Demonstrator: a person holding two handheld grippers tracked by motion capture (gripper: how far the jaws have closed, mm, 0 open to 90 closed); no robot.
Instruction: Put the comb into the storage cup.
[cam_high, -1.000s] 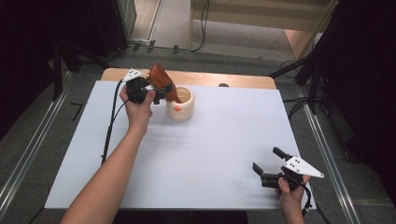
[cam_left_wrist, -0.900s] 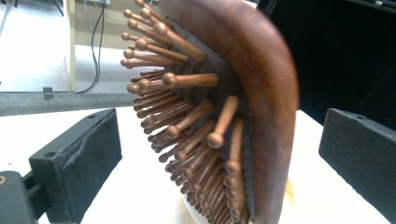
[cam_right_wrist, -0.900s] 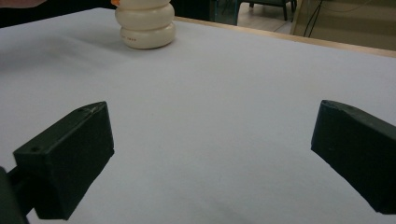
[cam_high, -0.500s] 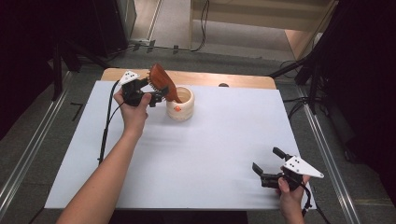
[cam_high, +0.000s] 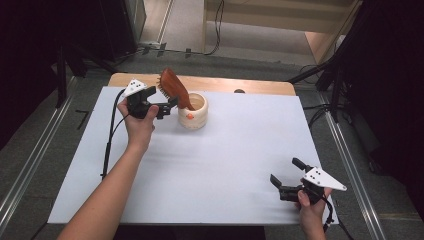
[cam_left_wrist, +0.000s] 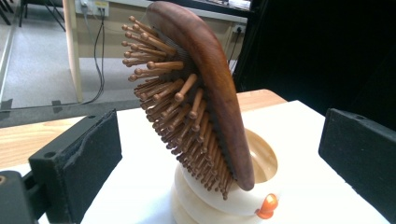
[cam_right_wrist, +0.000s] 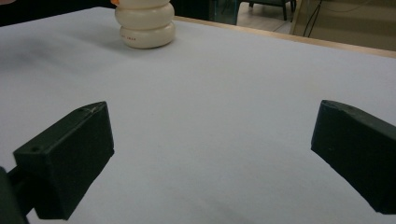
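A white table (cam_high: 210, 165) carries a cream cup (cam_high: 193, 113) at its far left. A wooden hairbrush (cam_high: 172, 88) stands in the cup handle-down, its long axis tilted up and to the left, bristles facing left. The left gripper (cam_high: 167, 104) sits just left of the brush, jaws wide apart, gripping nothing. The right gripper (cam_high: 285, 172), at the near right, is likewise spread and empty.

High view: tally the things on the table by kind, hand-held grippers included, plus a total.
Wooden hairbrush: 1, standing handle-down in the cup
Cream ribbed cup: 1
Hand-held grippers: 2, the left hand-held gripper open beside the brush, the right hand-held gripper open near the front edge
Total: 4
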